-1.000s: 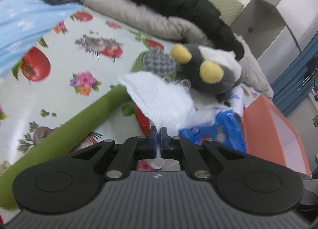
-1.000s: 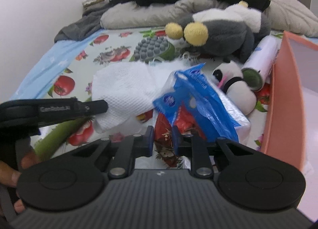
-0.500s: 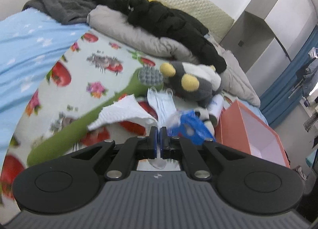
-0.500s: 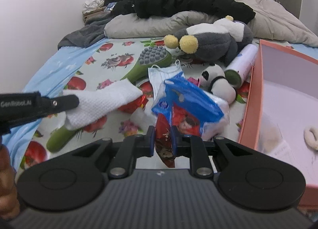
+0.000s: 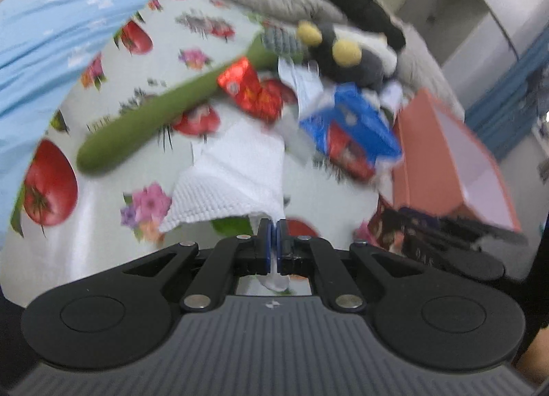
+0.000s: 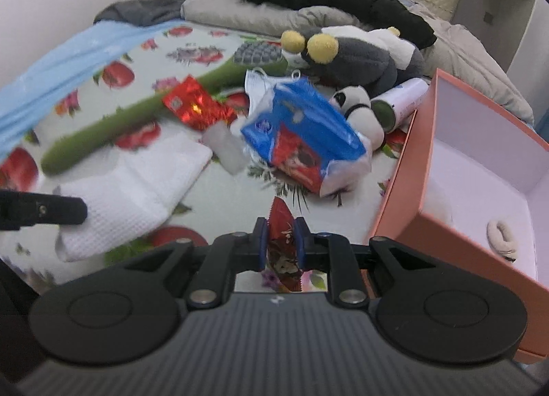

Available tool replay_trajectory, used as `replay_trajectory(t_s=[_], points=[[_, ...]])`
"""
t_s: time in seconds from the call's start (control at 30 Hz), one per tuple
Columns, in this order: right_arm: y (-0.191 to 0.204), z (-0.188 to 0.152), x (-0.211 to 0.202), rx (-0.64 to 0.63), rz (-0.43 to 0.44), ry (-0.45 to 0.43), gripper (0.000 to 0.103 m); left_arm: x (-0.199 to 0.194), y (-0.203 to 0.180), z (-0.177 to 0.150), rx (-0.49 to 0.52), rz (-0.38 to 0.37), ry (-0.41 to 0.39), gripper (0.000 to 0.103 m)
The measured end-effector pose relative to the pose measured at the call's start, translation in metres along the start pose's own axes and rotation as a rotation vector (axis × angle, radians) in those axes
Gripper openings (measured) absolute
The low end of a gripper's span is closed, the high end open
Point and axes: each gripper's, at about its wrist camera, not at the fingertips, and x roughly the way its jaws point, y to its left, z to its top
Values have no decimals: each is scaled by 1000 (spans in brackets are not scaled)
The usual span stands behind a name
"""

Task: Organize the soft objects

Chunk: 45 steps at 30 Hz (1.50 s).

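Soft objects lie strewn over the fruit-print bed sheet (image 6: 103, 293), and we hold two of them now. Our left gripper (image 5: 273, 241) has its fingers clenched on a corner of the white waffle cloth (image 5: 236, 176), which trails forward from the tips onto the sheet. Our right gripper (image 6: 278, 241) has its fingers pinched on a red snack packet (image 6: 279, 224), which stands up between them.

We judge this to be the carrying step: both pieces are gripped but not yet stowed. The open orange box (image 6: 405, 190) sits just right of the right fingers, with a pale hair tie (image 6: 501, 234) already inside, so the next move probably calls for swinging the packet over the near wall and letting go.

Ahead of the fingers lie a blue tissue pack (image 6: 302, 128), a shiny red packet (image 6: 192, 107), a long green massage brush (image 6: 137, 121), a face mask (image 6: 260, 87), a small panda toy (image 6: 360, 111), a lint roller (image 6: 401, 101) and a grey plush (image 6: 357, 56). The tissue pack crowds the box's near corner, and the dragging cloth could snag on things.
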Motion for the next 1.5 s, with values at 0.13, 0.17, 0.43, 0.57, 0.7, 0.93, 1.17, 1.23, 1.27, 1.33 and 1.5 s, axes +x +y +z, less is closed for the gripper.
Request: replay_trajectory(t_s=[0.13,0.17,0.43,0.57,0.7,0.93,1.17,1.23,1.27,1.33,1.5], points=[[-2,-12,9,22,53,38,21,8,0,-7,23,5,61,4],[-4,-14,7,30,68,35,21,9,-1,-8,23,0,79,4],[-12,-19,-10,79,175,3,56,3,-9,-6,38,2,115,58],[-15,-24,-12,110,197,0,56,-4,-15,-7,63,12,97,67],[-18,-27,-2,147,217,26,57,-4,-16,-3,90,43,58,75],[-15,-33,15,171,255,52,57,20,-12,5,153,106,63,76],[-15,-40,24,178,249,75,39,49,-11,4,217,138,90,85],[-17,-40,22,185,240,69,35,57,-10,3,220,155,104,85],[-19,-40,21,184,235,66,35,60,-9,2,221,156,107,85],[-21,-40,20,182,219,66,34,65,-8,1,221,161,116,85],[-29,-42,18,210,188,73,34,74,-12,-5,266,161,128,85]])
